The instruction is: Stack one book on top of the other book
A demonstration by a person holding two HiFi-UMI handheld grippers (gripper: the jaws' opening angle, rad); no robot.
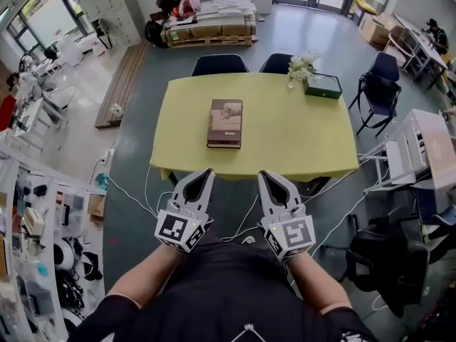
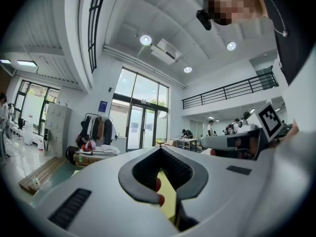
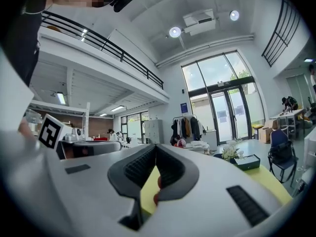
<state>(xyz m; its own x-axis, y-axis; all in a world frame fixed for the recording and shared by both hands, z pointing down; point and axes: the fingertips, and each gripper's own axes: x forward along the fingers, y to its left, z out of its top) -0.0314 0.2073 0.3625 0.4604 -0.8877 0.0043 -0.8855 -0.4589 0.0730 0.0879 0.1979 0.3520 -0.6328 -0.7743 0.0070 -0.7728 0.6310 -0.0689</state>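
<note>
In your hands the left gripper (image 1: 209, 171) and the right gripper (image 1: 263, 174) have shells of smooth, matt white plastic. Their inner pads (image 2: 144, 172) are dark and ribbed and look like rubber. The table (image 1: 306, 144) wears a matt yellow cloth. The book (image 1: 225, 123) shows a smooth brown cover with a slight sheen. The grey floor (image 1: 285, 30) is polished and reflects light, and the bench (image 1: 122, 84) looks like bare wood.

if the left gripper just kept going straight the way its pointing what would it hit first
Probably the brown book mid-table: the shut left gripper points level over the near edge of the yellow table toward it. Its height is unclear, so it might pass above.
</note>
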